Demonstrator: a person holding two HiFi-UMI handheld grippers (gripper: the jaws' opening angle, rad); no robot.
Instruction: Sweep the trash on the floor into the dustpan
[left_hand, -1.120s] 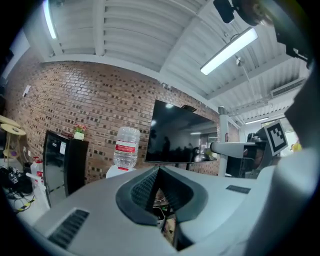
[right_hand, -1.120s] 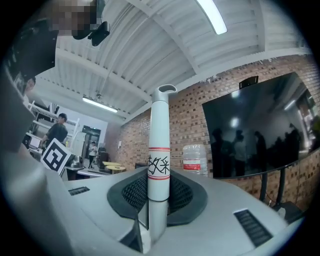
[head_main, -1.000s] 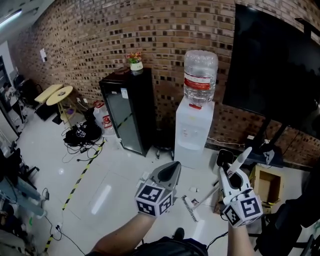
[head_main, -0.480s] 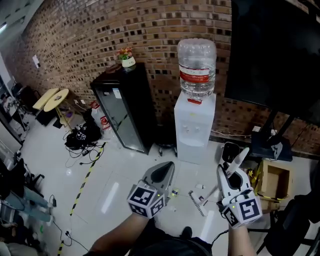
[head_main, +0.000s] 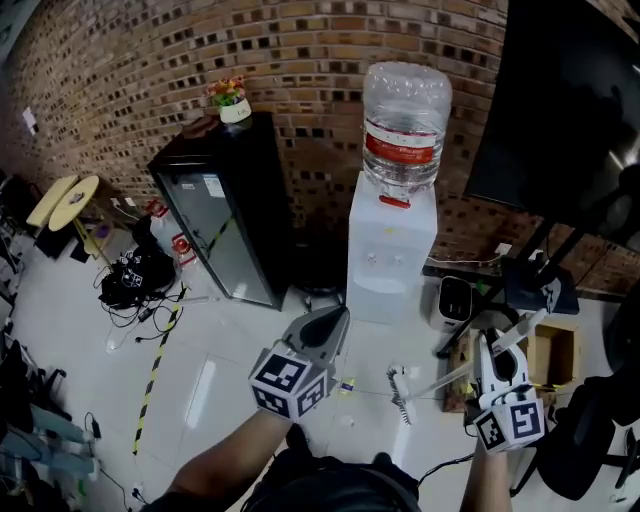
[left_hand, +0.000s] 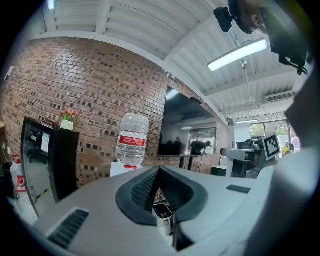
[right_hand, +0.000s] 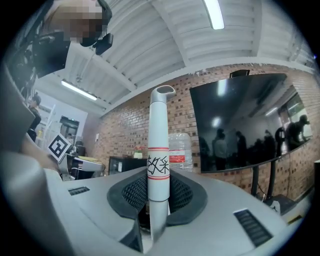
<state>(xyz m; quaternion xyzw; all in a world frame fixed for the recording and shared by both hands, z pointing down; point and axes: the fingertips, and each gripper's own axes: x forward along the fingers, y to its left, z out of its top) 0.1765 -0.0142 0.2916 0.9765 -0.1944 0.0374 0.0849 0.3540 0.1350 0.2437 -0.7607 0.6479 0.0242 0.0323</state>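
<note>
In the head view my right gripper (head_main: 497, 352) is shut on a white broom handle (head_main: 455, 374). The handle slants down and left to the brush head (head_main: 398, 386) on the pale floor. In the right gripper view the handle (right_hand: 159, 150) stands upright between the jaws, with red bands and black marks on it. My left gripper (head_main: 322, 332) hangs above the floor to the left of the brush, jaws together with nothing seen held. Small scraps of trash (head_main: 346, 386) lie on the floor below it. A small white device (head_main: 455, 300) stands by the dispenser; I cannot pick out a dustpan.
A white water dispenser (head_main: 390, 255) with its bottle (head_main: 403, 120) stands against the brick wall, with a black cabinet (head_main: 222, 205) to its left. A cardboard box (head_main: 553, 358) and a TV stand (head_main: 528, 272) are at the right. Cables (head_main: 130, 280) and striped tape (head_main: 155, 365) lie at the left.
The view has swung left and closer to the dispenser. My right gripper has shifted right and lower with the broom. The left gripper has stayed shut.
</note>
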